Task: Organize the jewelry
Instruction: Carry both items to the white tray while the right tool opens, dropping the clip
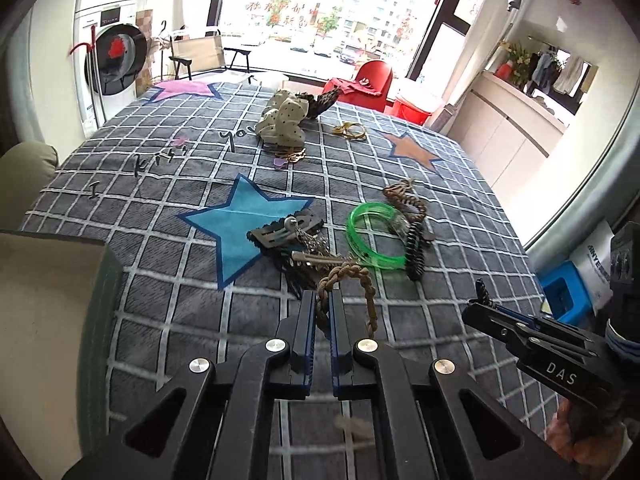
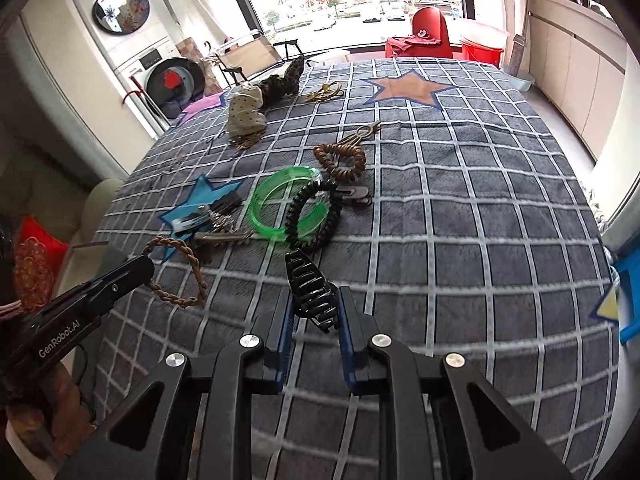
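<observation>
Claw on the left (image 1: 323, 312) is clamped on a tan braided bracelet (image 1: 352, 292) — pads pinch one side of the loop, the rest hangs free to the right. Right claw (image 2: 316, 312) is clamped on a black claw hair clip (image 2: 310, 292), gripped at its hinge end with the teeth pointing away from the camera. Both items sit near the front edge of the desk, which wears a grey plaid cloth (image 2: 460, 240) with stars.

Handling, my read: bracelet is light and limp — it will swing and fold, so a pinch anywhere on the cord works, but it will not hold shape on release. Clip is rigid glossy plastic, likely slippery; squeezing the hinge tabs could spring it open, so a grip across the body looks safer.

Remaining pile mid-desk: green bangle (image 2: 286, 210), black coil hair tie (image 2: 316, 216), brown coil tie (image 2: 340, 160), metal hair clips (image 1: 286, 232). Scrunchies (image 1: 280, 120) toward the far edge.

Views: left wrist shows an open box (image 1: 48, 320) at the desk's front left corner — the right wrist view shows only a sliver of it. Right wrist shows the hair clip whole; from the left camera just its tip shows past the claw.
</observation>
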